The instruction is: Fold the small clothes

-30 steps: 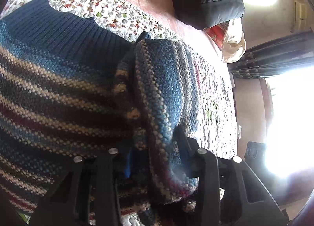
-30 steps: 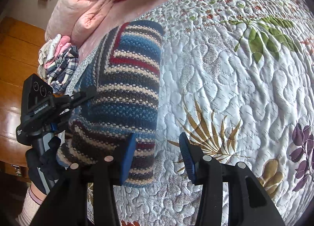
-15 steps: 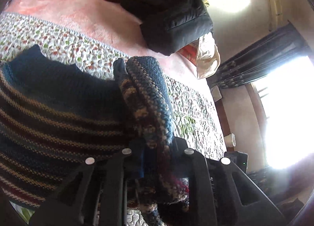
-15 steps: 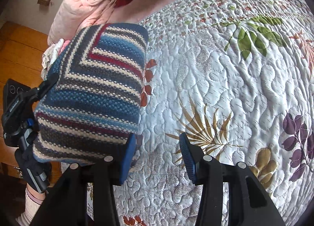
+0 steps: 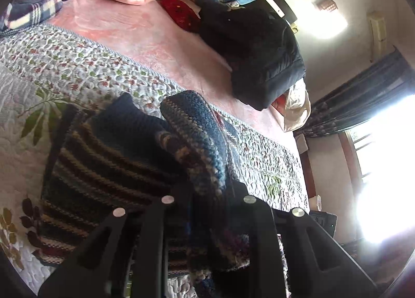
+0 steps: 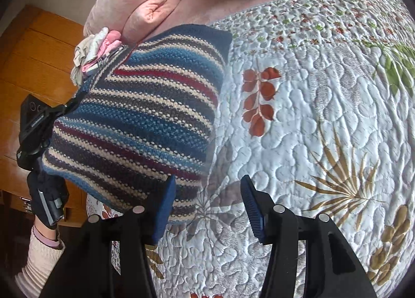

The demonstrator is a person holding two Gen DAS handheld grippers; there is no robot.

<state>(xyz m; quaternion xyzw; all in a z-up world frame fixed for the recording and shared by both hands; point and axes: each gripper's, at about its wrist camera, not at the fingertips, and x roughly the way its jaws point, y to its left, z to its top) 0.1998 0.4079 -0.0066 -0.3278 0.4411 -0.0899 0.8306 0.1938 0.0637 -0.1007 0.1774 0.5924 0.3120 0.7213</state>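
Over the floral quilt (image 6: 324, 121), my left gripper (image 5: 208, 195), clamped on the folded striped knit sweater (image 6: 145, 121), has lifted it clear of the bed since a second ago, suggesting folding is done, while my right gripper (image 6: 207, 204) hangs open, empty.

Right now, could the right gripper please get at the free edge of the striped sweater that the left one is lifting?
Probably yes: the right gripper is open and empty, the striped sweater hangs just beside its left finger, and nothing lies between them.
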